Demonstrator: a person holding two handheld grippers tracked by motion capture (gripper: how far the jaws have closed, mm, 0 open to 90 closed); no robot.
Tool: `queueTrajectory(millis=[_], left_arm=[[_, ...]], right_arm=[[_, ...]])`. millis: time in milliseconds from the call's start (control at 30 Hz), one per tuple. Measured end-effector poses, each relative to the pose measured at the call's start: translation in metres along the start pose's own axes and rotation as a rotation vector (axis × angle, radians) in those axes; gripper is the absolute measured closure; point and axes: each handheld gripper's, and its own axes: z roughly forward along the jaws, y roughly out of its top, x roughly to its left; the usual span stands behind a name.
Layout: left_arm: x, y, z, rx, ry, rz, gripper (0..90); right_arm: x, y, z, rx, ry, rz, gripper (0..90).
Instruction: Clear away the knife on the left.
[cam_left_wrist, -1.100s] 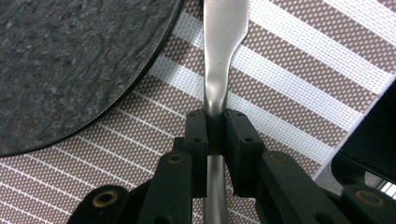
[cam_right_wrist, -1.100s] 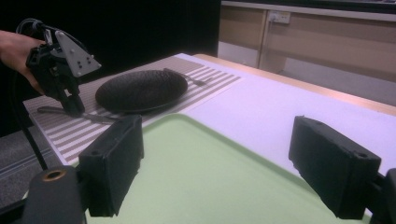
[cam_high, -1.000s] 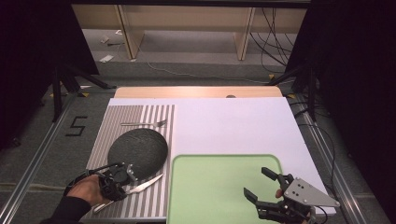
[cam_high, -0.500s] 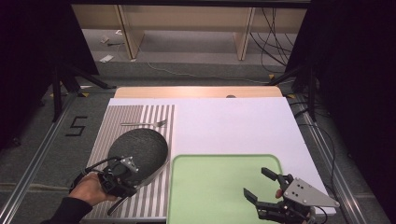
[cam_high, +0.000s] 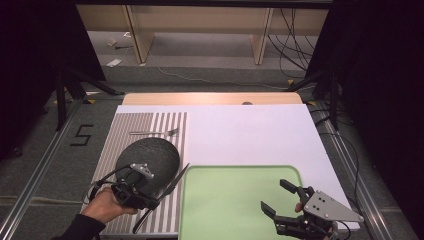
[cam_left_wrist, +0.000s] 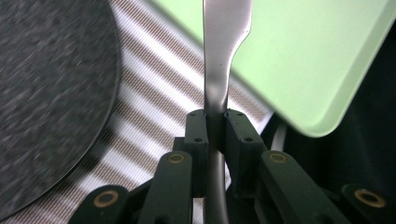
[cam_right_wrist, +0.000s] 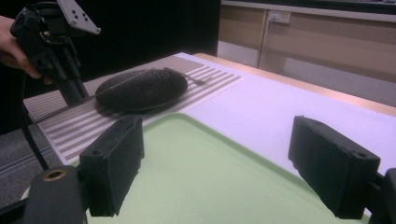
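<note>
My left gripper (cam_high: 151, 199) is shut on a silver knife (cam_high: 175, 179), which it holds by the handle over the striped mat (cam_high: 125, 132). The blade slants up and right, between the dark round plate (cam_high: 148, 156) and the green tray (cam_high: 235, 200). In the left gripper view the knife (cam_left_wrist: 225, 42) runs straight up from the closed jaws (cam_left_wrist: 215, 125), with the plate (cam_left_wrist: 46, 93) to its left and the tray (cam_left_wrist: 317, 51) to its right. My right gripper (cam_high: 279, 196) is open over the tray's near right corner with nothing between its fingers (cam_right_wrist: 112, 158).
A fork (cam_high: 155, 132) lies on the striped mat beyond the plate. The white table top (cam_high: 250, 135) stretches behind the tray, with a wooden strip (cam_high: 210, 98) along its far edge. In the right gripper view the left gripper (cam_right_wrist: 56, 42) hangs beside the plate (cam_right_wrist: 140, 88).
The left gripper has moved right and forward with the knife. The knife has come off the mat and its blade now points more steeply toward the tray's corner. The right gripper has stayed put.
</note>
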Motion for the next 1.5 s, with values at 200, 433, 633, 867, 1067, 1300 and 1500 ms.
queueTrajectory(millis=[200, 433, 633, 867, 1067, 1300, 1500], left_arm=[[-0.010, 0.007, 0.000, -0.035, -0.010, 0.003, 79.5], [-0.017, 0.012, 0.005, -0.037, -0.015, 0.033, 79.6], [-0.024, 0.018, 0.009, -0.031, -0.036, 0.051, 79.6], [-0.029, 0.026, 0.017, 0.003, -0.040, 0.064, 79.6], [-0.036, 0.038, 0.025, 0.021, -0.062, 0.089, 79.5], [-0.043, 0.055, 0.039, 0.050, -0.076, 0.114, 79.5], [-0.052, 0.067, 0.047, 0.071, -0.093, 0.130, 79.5]], right_arm=[[0.000, 0.000, 0.000, 0.001, -0.001, 0.000, 19.1], [0.000, 0.000, 0.000, 0.005, -0.001, 0.002, 19.1], [-0.001, 0.000, 0.001, 0.006, -0.004, 0.004, 19.1], [-0.001, -0.001, 0.002, 0.007, -0.006, 0.006, 19.1], [-0.001, -0.001, 0.001, 0.008, -0.006, 0.006, 19.1], [-0.001, -0.001, 0.001, 0.007, -0.006, 0.007, 19.1], [-0.001, -0.001, 0.002, 0.008, -0.005, 0.005, 19.1]])
